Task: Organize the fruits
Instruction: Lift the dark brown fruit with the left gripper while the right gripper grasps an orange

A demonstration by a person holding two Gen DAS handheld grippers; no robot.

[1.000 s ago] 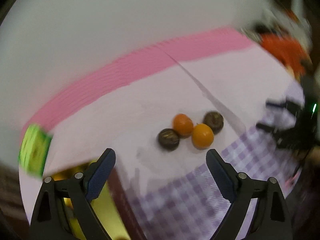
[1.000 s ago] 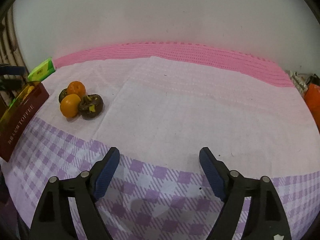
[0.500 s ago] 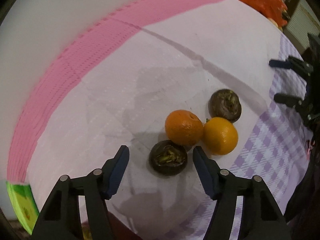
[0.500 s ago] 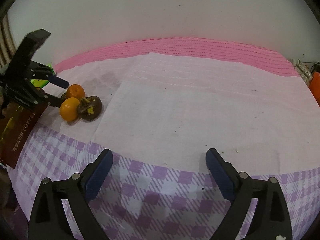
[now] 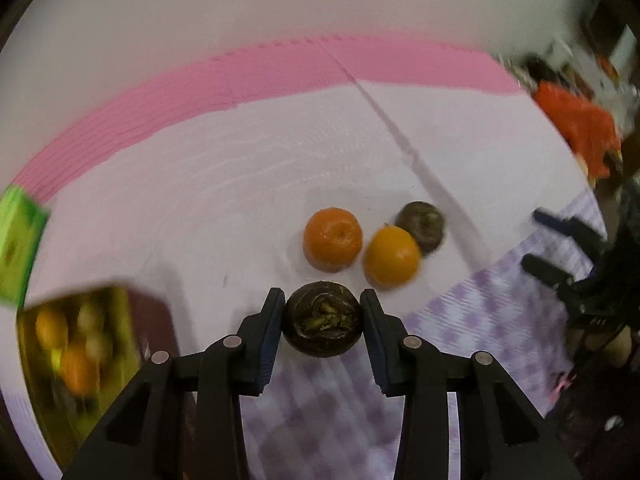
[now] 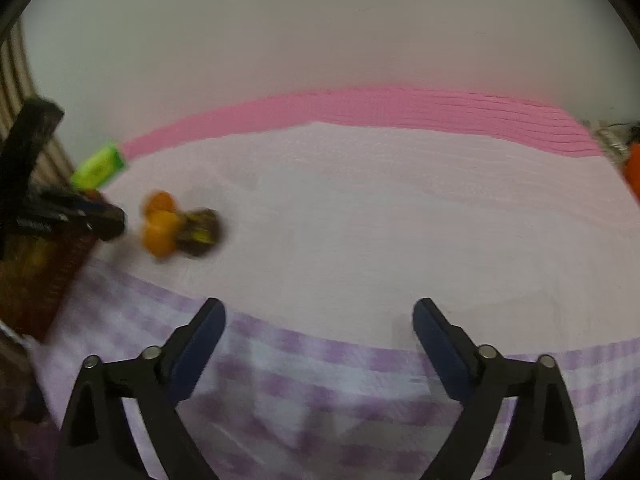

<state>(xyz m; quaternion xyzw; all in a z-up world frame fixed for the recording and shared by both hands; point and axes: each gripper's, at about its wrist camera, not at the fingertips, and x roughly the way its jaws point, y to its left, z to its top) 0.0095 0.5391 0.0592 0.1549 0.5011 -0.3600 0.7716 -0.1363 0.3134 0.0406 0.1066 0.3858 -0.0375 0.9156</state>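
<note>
Your left claw (image 5: pixel 322 320) grips a dark fruit (image 5: pixel 322 325) lifted from the surface (image 5: pixel 240 184); your right claw (image 6: pixel 319 325) gapes empty. Next, likely carry it to the box (image 5: pixel 76 364).

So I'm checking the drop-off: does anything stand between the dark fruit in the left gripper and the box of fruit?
Nothing visible does. The left gripper holds the dark fruit, and the box lies to its left with only bare cloth between. The other fruits sit beyond, off that path.
</note>
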